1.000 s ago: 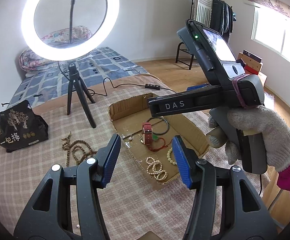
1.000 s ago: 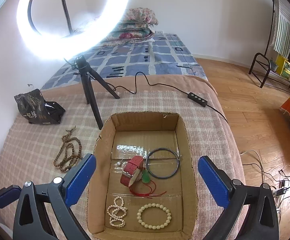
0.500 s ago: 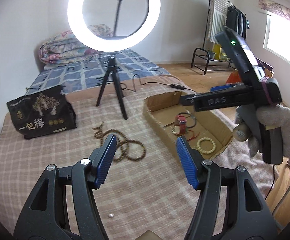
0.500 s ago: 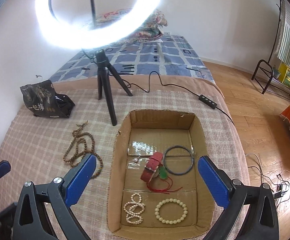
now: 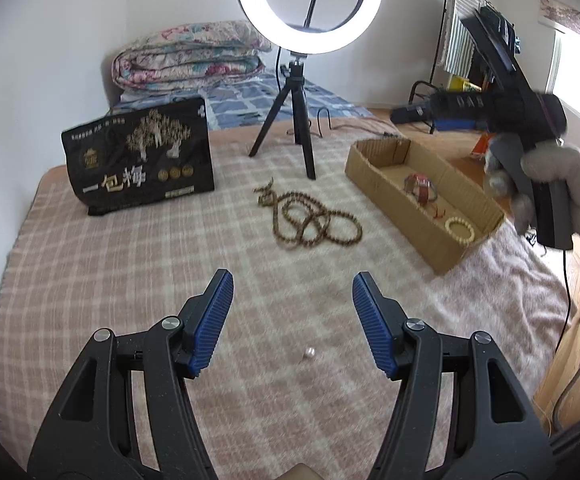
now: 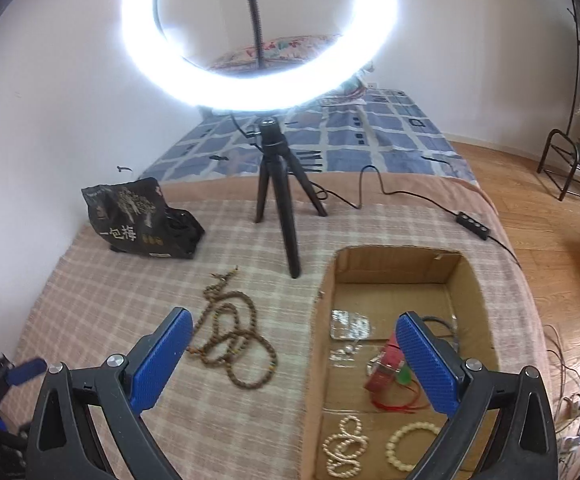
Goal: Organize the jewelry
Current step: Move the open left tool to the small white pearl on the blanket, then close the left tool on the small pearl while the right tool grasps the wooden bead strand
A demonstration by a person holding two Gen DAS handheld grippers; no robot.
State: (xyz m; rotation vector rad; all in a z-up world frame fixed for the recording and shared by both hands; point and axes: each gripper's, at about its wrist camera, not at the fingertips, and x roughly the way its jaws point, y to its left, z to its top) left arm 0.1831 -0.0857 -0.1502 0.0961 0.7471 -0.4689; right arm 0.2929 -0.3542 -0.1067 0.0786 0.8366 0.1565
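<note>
A long brown bead necklace [image 5: 314, 222] lies coiled on the checked blanket, left of a shallow cardboard box [image 5: 394, 200]; it also shows in the right wrist view [image 6: 232, 340]. The box [image 6: 322, 360] holds a red watch [image 6: 386, 368], a dark ring bangle [image 6: 442, 320], a cream bead bracelet [image 6: 412, 444] and a coiled pearl bracelet [image 6: 344, 446]. A single loose pearl [image 5: 309, 353] lies on the blanket between my left fingers. My left gripper [image 5: 292, 320] is open and empty, short of the necklace. My right gripper [image 6: 294, 360] is open and empty, above the box's left wall.
A ring light on a black tripod [image 5: 302, 128] stands behind the necklace, its cable [image 6: 410, 196] running right. A black printed bag [image 5: 138, 160] sits at the back left. The blanket's right edge [image 5: 538, 288] drops to the wooden floor. Folded quilts [image 5: 190, 56] lie against the wall.
My left gripper has swung left and back from the box, now facing the necklace and the loose pearl. My right gripper has shifted left and lower, toward the box's left wall.
</note>
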